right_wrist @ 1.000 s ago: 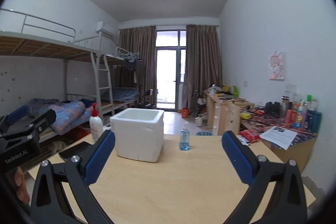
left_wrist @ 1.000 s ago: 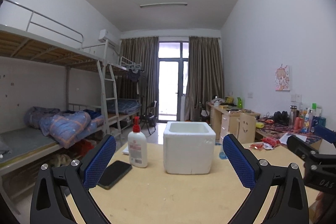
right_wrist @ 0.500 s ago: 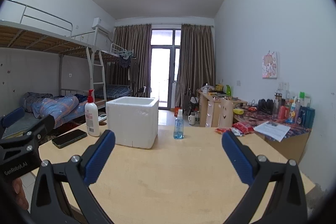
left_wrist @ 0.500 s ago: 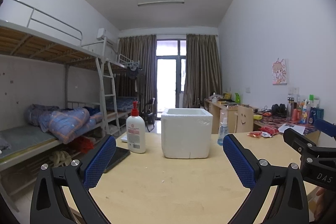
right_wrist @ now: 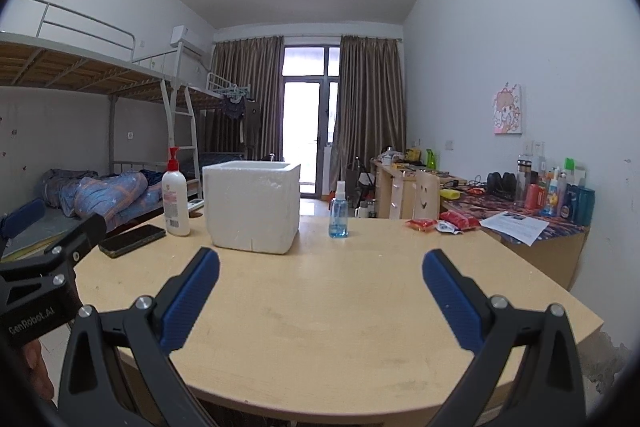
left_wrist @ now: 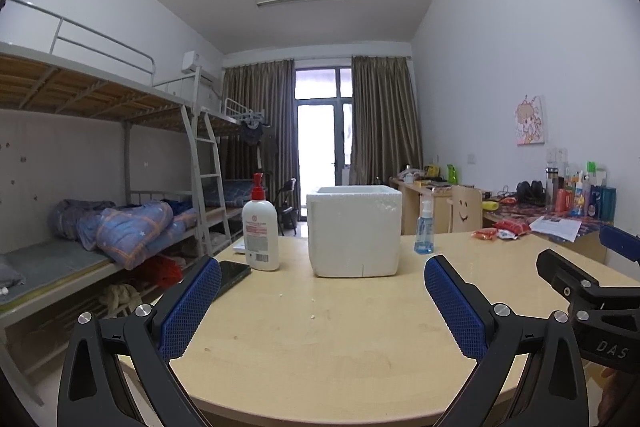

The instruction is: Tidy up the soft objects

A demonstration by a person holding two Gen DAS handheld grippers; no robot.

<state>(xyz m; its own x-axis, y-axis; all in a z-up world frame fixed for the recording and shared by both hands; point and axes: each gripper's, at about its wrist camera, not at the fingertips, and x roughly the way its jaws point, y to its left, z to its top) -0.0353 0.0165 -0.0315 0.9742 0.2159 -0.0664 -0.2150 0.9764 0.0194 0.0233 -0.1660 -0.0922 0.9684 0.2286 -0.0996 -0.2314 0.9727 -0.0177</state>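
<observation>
1. Soft objects, the subject of the tidy-up, cannot be singled out on the tabletop; the likeliest candidates are the red snack packets point(right_wrist: 442, 221) lying at right of centre in the right wrist view, on the table's far right edge.
2. Left gripper point(left_wrist: 322, 291) hangs low in the frame with its blue pads spread wide, nothing between them; right gripper point(right_wrist: 320, 285) is likewise wide apart and empty.
3. Between and beyond both sets of jaws stands a white foam box point(left_wrist: 354, 229), open-topped, at mid-frame on the pale wooden table point(right_wrist: 340, 307).
4. Left of the box are a white pump lotion bottle point(left_wrist: 260, 227) and a dark phone point(left_wrist: 232, 275) lying flat; right of it, well apart, is a small blue spray bottle point(right_wrist: 338, 209).
5. Judged from this, the work is at its opening step: nothing is gripped, and what the box holds is hidden by its walls.
6. Next move probably calls for the right gripper to travel toward the frame's right, settle around a packet and pinch gently, the box serving as destination.
</observation>
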